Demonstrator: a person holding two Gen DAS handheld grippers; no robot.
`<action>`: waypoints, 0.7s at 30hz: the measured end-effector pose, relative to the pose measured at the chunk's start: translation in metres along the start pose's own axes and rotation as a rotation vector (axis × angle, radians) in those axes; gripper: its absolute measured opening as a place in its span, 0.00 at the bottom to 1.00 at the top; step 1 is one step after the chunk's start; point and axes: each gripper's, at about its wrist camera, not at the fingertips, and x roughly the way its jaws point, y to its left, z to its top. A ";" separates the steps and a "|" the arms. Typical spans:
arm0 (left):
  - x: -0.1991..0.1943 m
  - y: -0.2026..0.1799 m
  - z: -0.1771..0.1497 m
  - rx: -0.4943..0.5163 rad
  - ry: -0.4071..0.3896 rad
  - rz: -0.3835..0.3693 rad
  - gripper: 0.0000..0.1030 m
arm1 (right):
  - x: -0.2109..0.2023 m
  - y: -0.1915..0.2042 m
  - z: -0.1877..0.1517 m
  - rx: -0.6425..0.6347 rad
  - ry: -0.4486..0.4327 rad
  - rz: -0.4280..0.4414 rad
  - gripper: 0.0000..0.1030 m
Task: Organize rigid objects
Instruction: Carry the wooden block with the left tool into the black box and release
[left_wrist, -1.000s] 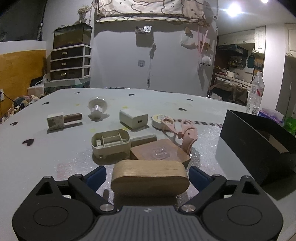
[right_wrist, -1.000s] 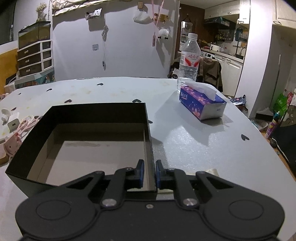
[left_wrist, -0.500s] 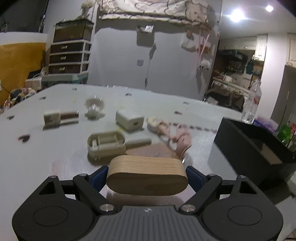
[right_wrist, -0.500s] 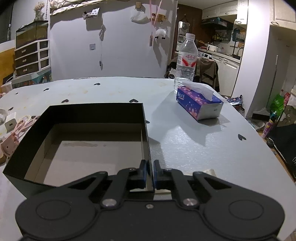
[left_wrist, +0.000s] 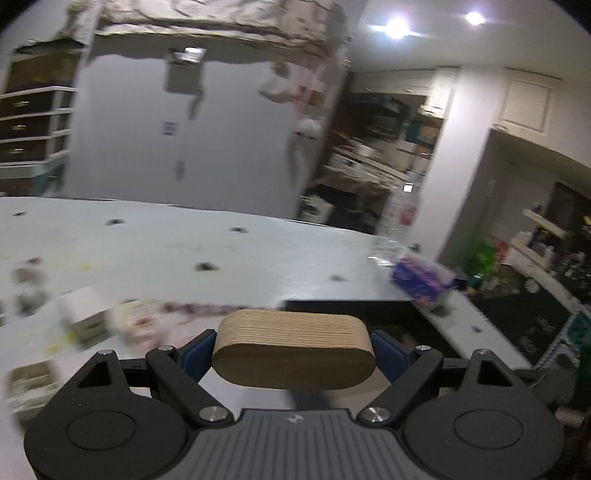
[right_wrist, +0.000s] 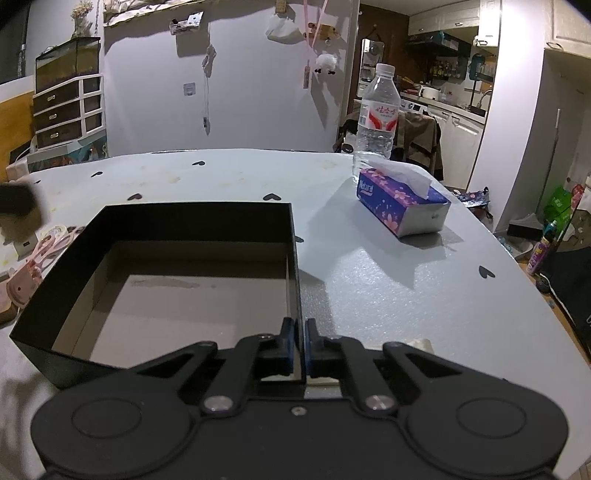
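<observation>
That rounded oblong block of layered pale wood (left_wrist: 293, 349) sits bottom centre of the left view, pinched end to end in the left claw (left_wrist: 293, 352); it looks stiff, light-ish and a bit smooth, so gripping the short ends seems right. The right claw (right_wrist: 300, 345) is clamped on the near wall of the open black cardboard box (right_wrist: 166, 221). The pale grey surface (right_wrist: 388, 295) has heart marks and a cluttered kitchen behind, upper right.
</observation>
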 end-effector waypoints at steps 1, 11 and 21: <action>0.010 -0.010 0.005 -0.002 0.012 -0.019 0.86 | 0.000 0.000 0.000 -0.001 -0.001 0.000 0.06; 0.121 -0.068 0.018 -0.129 0.244 -0.083 0.86 | -0.001 -0.002 0.000 0.015 0.007 0.031 0.06; 0.184 -0.083 0.014 -0.189 0.371 -0.029 0.86 | 0.000 -0.006 0.003 0.042 0.028 0.073 0.05</action>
